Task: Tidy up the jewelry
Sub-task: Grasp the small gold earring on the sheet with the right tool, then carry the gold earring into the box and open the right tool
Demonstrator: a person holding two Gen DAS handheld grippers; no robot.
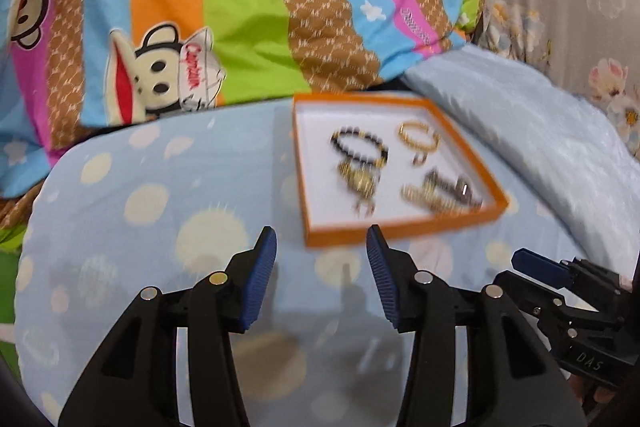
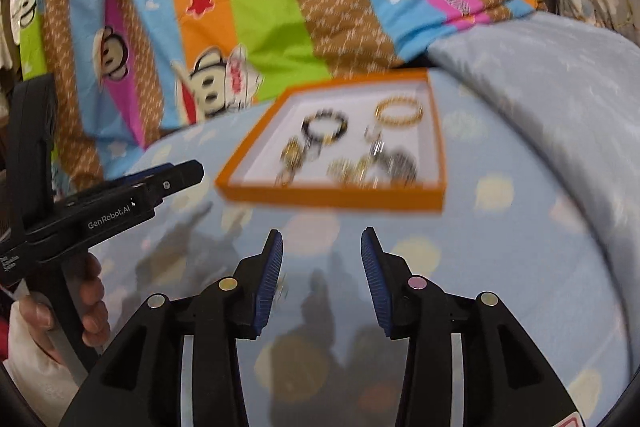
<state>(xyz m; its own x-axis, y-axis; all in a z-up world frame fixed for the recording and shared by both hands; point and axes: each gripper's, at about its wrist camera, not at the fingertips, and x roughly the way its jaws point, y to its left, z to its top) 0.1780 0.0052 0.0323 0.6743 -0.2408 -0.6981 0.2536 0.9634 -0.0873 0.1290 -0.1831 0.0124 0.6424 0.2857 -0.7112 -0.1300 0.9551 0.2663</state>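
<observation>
An orange-rimmed tray (image 1: pixel 404 229) (image 2: pixel 332 197) with a white floor lies on a pale blue spotted cushion. Inside it are a black-and-gold bead bracelet (image 1: pixel 360 147) (image 2: pixel 325 126), a gold bangle (image 1: pixel 418 135) (image 2: pixel 399 111), a gold pendant piece (image 1: pixel 360 187) (image 2: pixel 291 159) and a tangle of gold and grey chains (image 1: pixel 440 193) (image 2: pixel 376 167). My left gripper (image 1: pixel 322 239) hovers just short of the tray's near rim, open, with nothing between its blue pads. My right gripper (image 2: pixel 322 241) stands open and empty, also short of the near rim.
A bright striped cartoon-monkey quilt (image 1: pixel 240 7) (image 2: pixel 260 7) lies bunched behind the tray. A pale blue blanket (image 1: pixel 520 131) (image 2: pixel 540 87) rises to the right. A hand (image 2: pixel 90 311) holds the left gripper's handle at the right wrist view's left edge.
</observation>
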